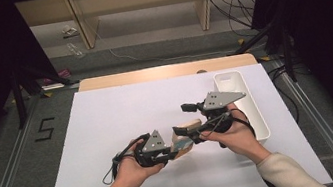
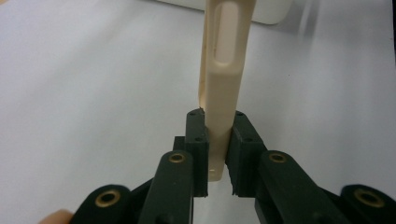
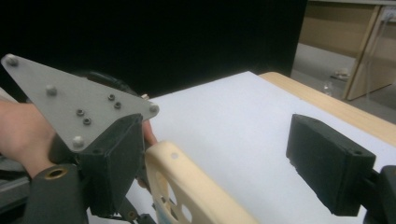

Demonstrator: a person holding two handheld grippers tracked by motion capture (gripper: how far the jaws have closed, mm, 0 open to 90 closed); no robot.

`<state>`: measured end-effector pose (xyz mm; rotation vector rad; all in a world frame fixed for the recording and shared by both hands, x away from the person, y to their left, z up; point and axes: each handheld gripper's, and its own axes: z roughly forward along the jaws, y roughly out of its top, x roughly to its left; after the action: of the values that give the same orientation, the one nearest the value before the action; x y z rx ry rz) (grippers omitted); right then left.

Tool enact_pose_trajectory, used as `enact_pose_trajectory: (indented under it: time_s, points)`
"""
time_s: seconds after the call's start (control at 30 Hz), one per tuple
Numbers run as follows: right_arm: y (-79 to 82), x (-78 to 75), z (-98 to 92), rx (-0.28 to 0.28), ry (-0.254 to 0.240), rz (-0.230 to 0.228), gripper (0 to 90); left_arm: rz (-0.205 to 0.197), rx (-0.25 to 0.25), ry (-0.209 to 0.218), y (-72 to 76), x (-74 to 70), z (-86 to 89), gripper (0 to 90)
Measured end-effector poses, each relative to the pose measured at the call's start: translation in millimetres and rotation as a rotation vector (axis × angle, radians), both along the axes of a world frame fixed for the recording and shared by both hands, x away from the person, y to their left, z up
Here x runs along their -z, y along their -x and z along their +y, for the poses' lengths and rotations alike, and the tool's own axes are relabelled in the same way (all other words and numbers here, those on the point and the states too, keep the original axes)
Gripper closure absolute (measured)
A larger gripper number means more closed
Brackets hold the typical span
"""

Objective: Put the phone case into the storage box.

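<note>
White sheet covers pretty much the whole counter [image 1: 110,133], with a strip of pale wood poking out along the far edge. Biggest thing on it is the long white tray [image 1: 259,119] over on the right side, sitting lengthwise. It's right next to the right hand, so I'd guess that's the drop-off spot.

Then the two hands, meeting in the middle near the front edge. The left claw [image 1: 176,148] is clamped down on a cream plastic tool [image 1: 186,133], some flat handle-type thing with a long slot cut in it. In the left gripper view you can see both pads pinching the narrow end of it [image 2: 219,116] edge-on, with the rest sticking straight out away from the jaws. That grip makes sense: hold the thin end tight so the wide part stays free for the other hand.

The right claw [image 1: 193,117] is spread wide and isn't squeezing anything. In the right gripper view the cream piece [image 3: 196,186] sits low beside one pad, while the other pad [image 3: 327,168] stands well clear of it. So the tool is held up off the sheet by the left side alone, just left of the tray.
</note>
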<state>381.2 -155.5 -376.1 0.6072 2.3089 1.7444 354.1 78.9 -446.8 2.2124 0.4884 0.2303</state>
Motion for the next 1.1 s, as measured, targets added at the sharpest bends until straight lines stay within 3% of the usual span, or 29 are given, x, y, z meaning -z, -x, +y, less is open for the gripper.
enact_pose_trajectory:
  time_s: [0.5, 1.1]
  points:
    - [-2.0, 4.3, -1.7, 0.079, -0.007, 0.003, 11.2, 0.008, -0.062, 0.013, -2.8, -0.9, 4.7, 79.7]
    - [-4.0, 9.3, -3.2, 0.107, -0.006, 0.010, 11.5, 0.005, -0.161, 0.030, -7.4, -2.5, 13.1, 79.7]
